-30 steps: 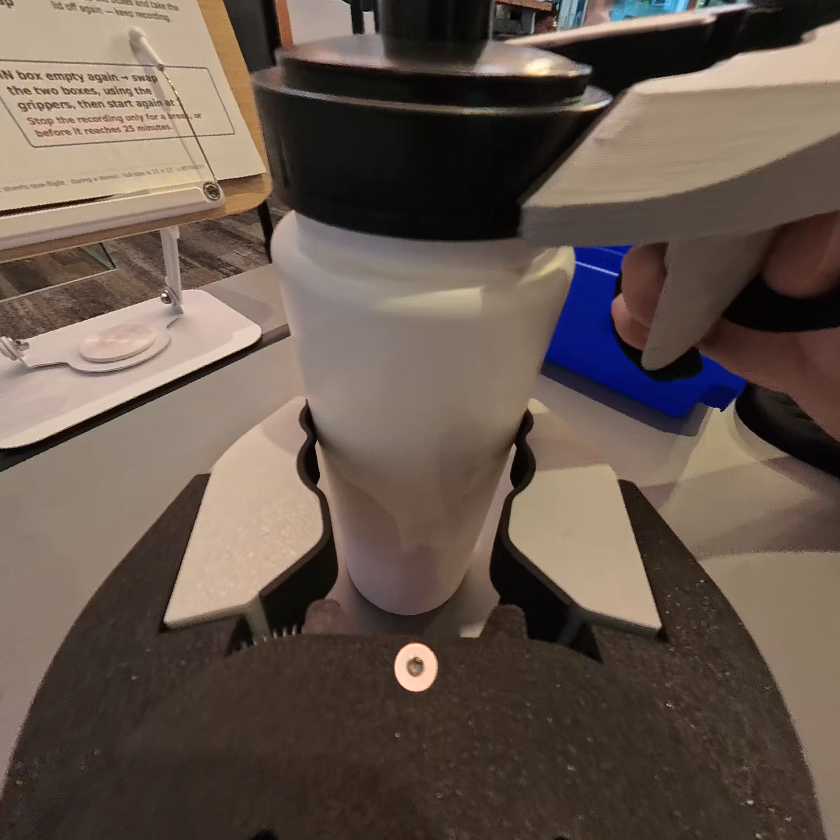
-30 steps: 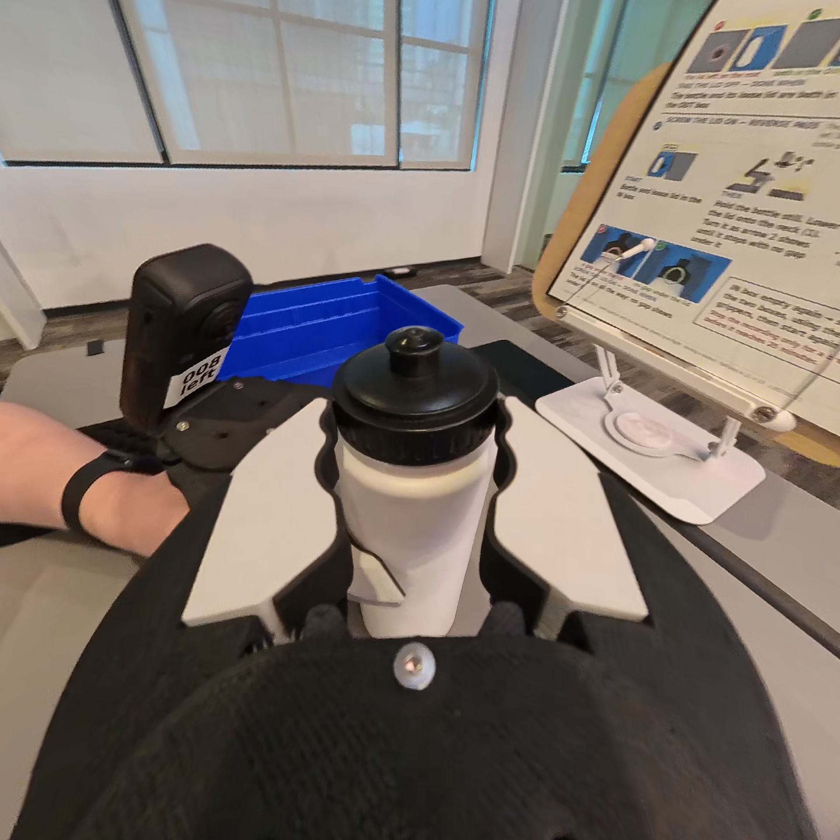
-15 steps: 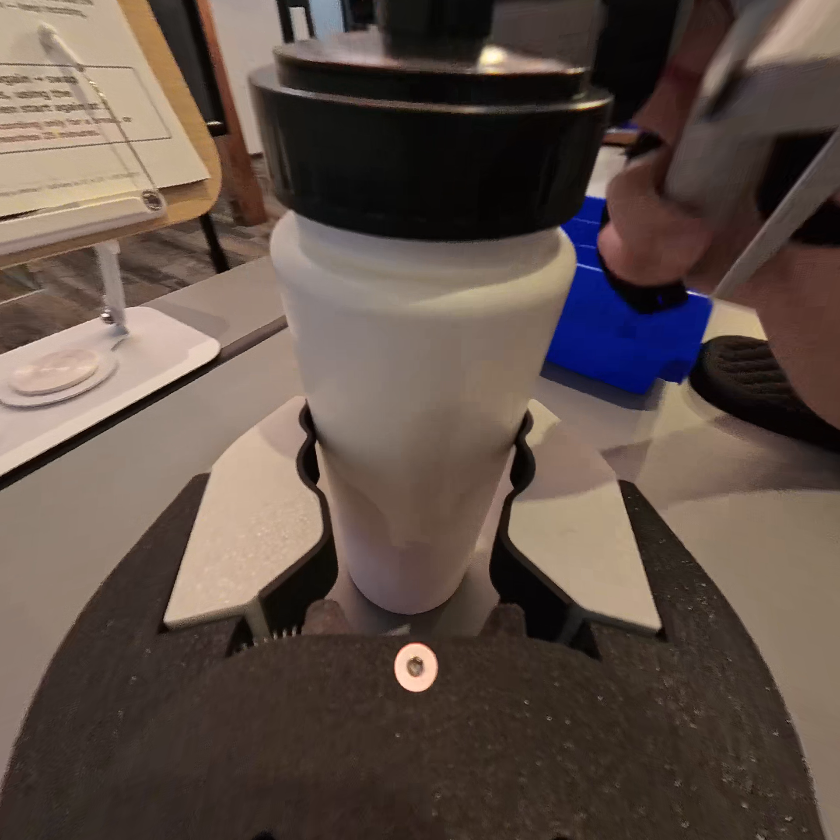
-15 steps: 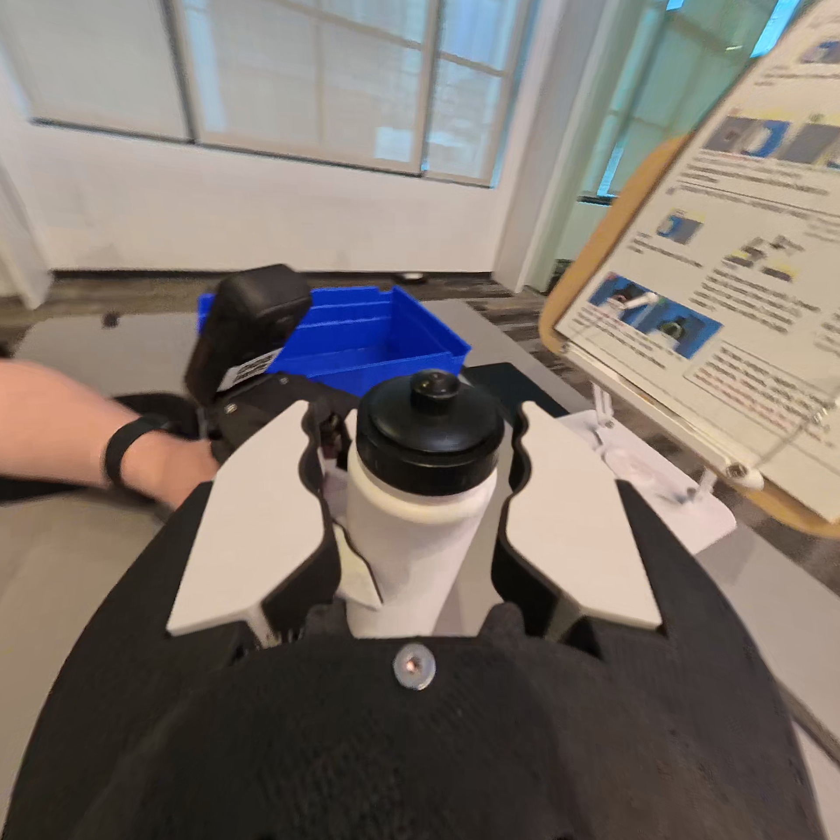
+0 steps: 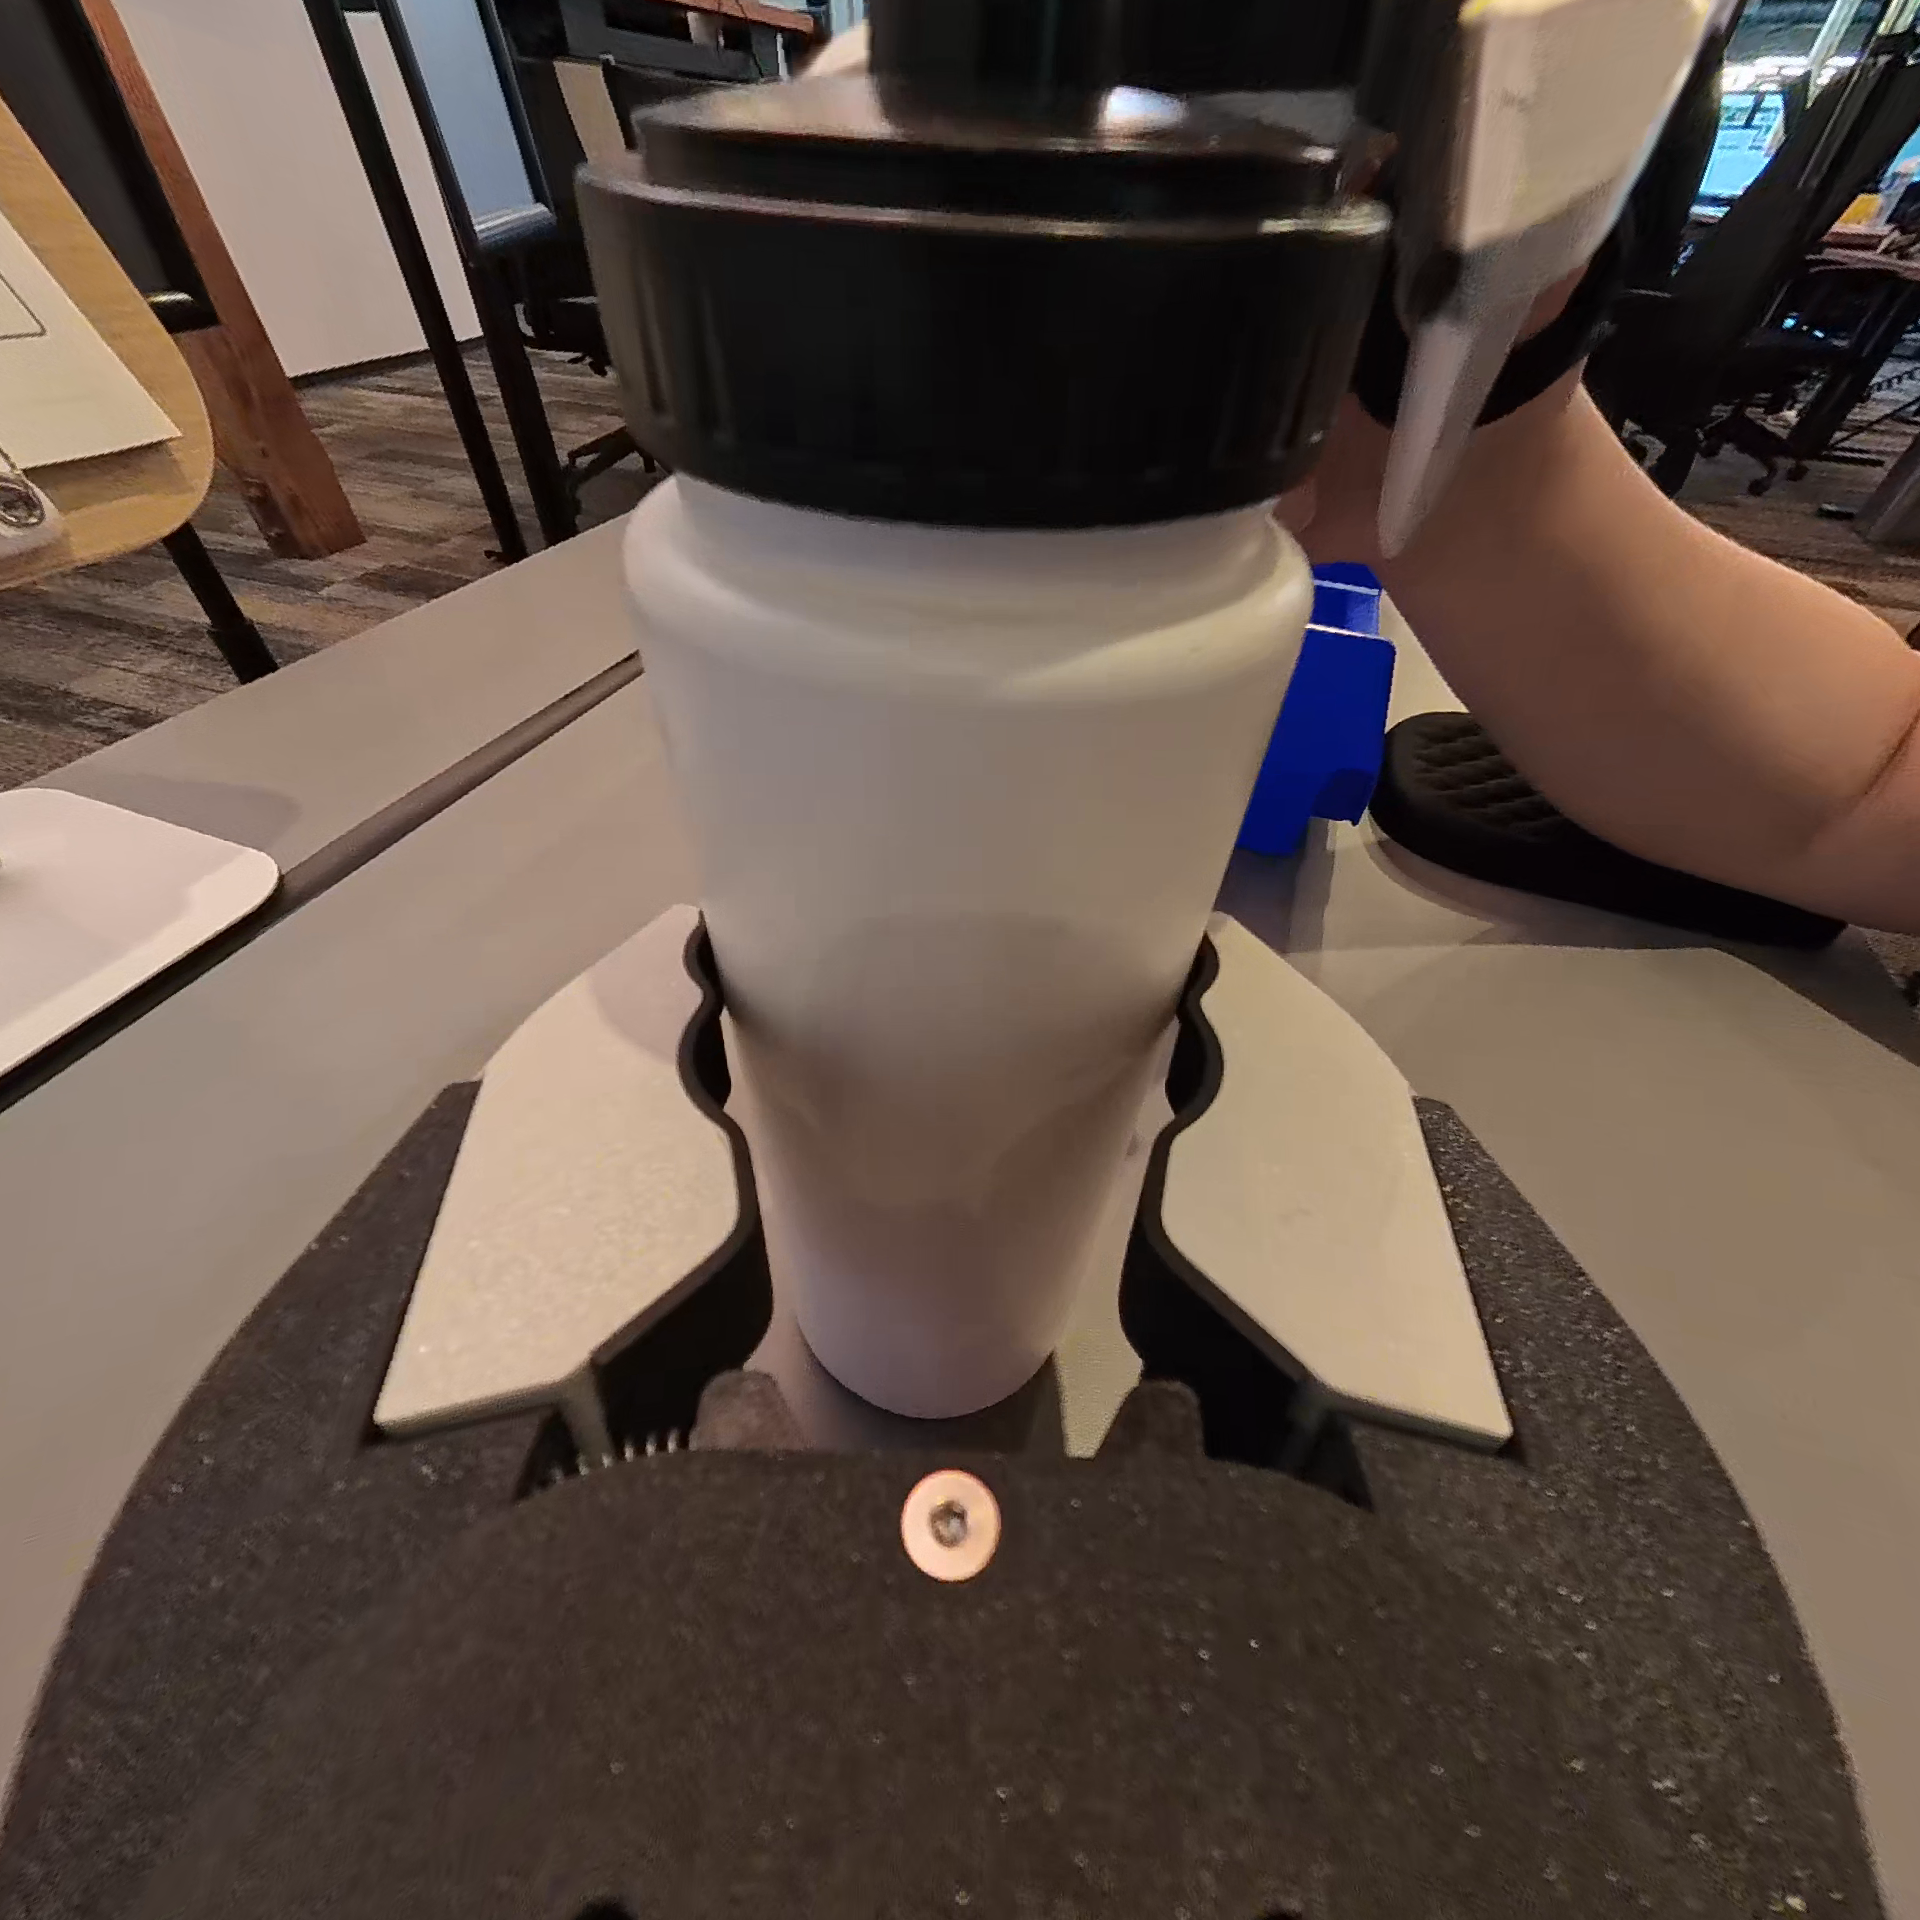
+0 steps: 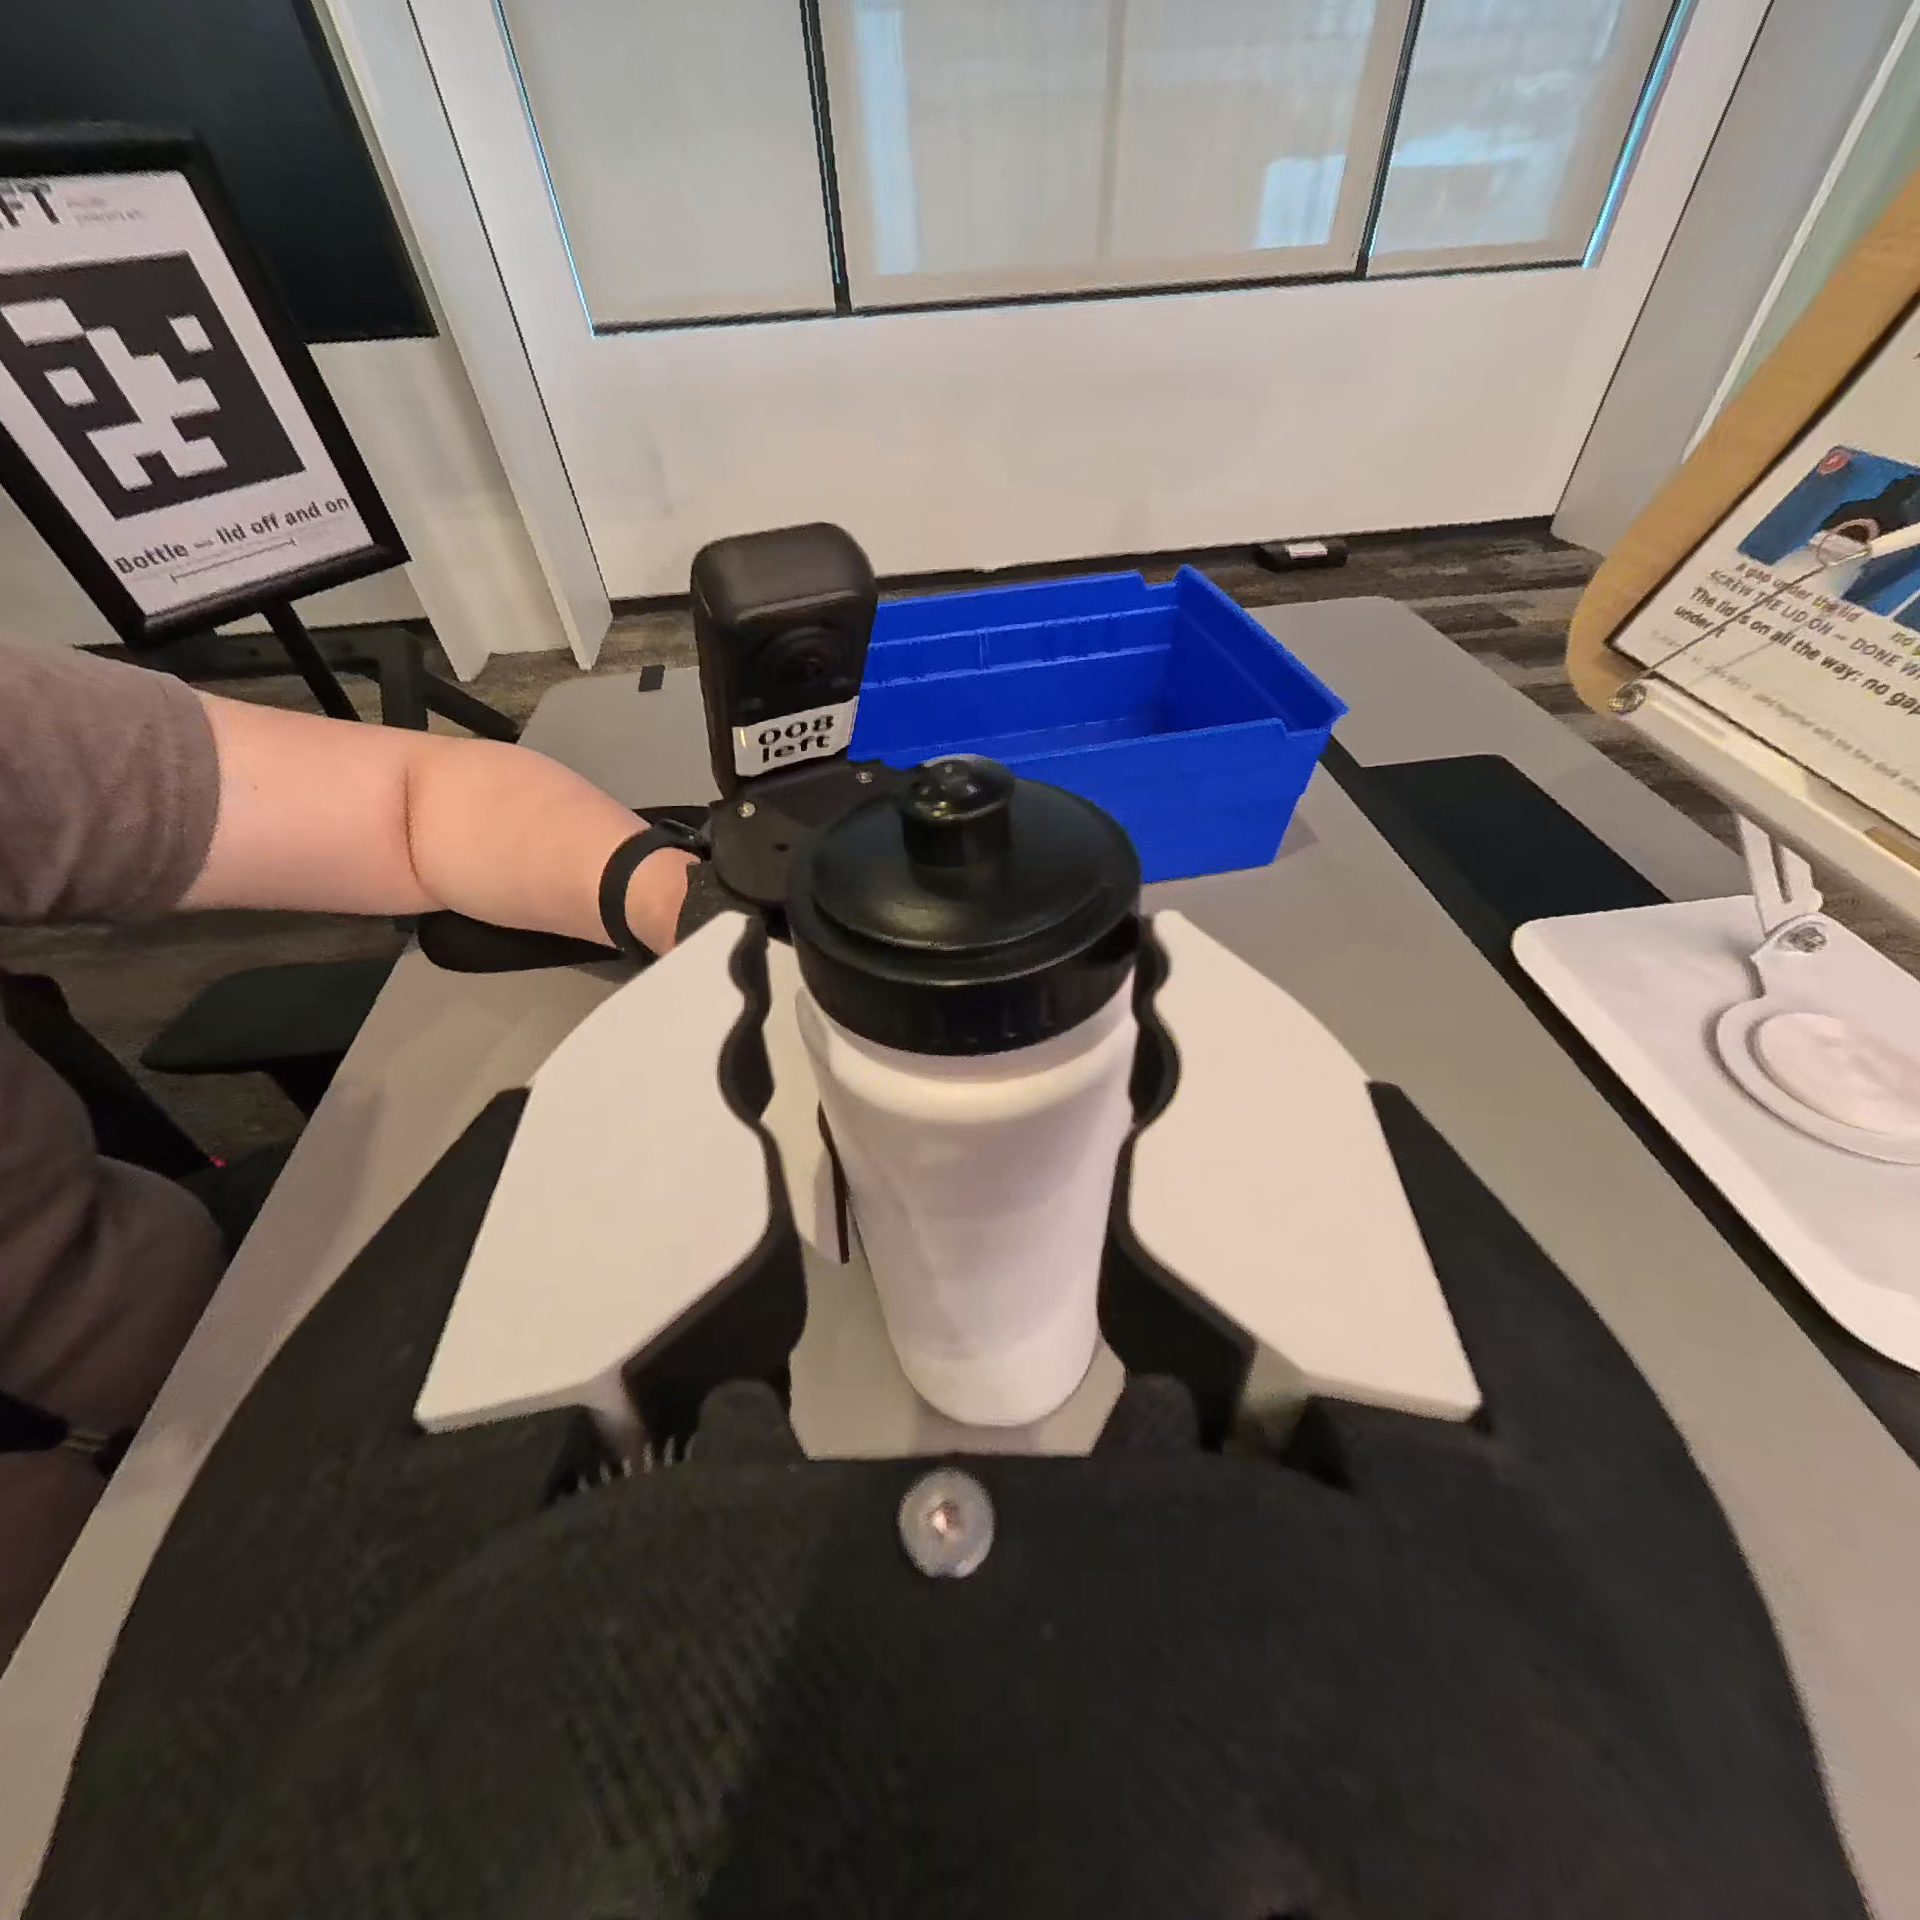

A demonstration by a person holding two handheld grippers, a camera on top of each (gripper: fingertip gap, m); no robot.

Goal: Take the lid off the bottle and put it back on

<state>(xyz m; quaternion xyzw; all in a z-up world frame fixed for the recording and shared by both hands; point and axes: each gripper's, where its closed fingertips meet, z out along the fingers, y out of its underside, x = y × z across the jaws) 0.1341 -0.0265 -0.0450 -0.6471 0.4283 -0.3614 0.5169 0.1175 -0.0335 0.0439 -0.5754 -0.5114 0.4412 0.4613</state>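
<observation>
- The left gripper (image 5: 951,1091) had its fingers (image 5: 582,1226) pressed against both sides of the lower body of the white bottle (image 5: 961,883), pinching it.
- The bottle stood upright on the grey table (image 5: 364,935), with its base between the left gripper's fingers.
- The black lid (image 5: 982,343) sat on the bottle's neck; no gap showed between lid and body.
- The right gripper (image 6: 951,1023) had its fingers (image 6: 634,1143) spread on either side of the lid. In the right wrist view a narrow gap showed on the left side; on the right side contact could not be determined.
- In the left wrist view, one white finger of the right gripper appeared just beside the lid's upper right edge, with the person's forearm (image 5: 1662,707) behind it.
- In the right wrist view, the left gripper's camera housing (image 6: 784,644) stood just behind the bottle, with the person's left hand (image 6: 623,894) beside it.
- A blue bin (image 6: 1101,717) sat on the table beyond the bottle.
- A white stand base (image 6: 1714,1101) rested at the right of the table and carried an instruction board (image 6: 1787,582).
- A framed marker sign (image 6: 145,395) stood well apart at the far left.
</observation>
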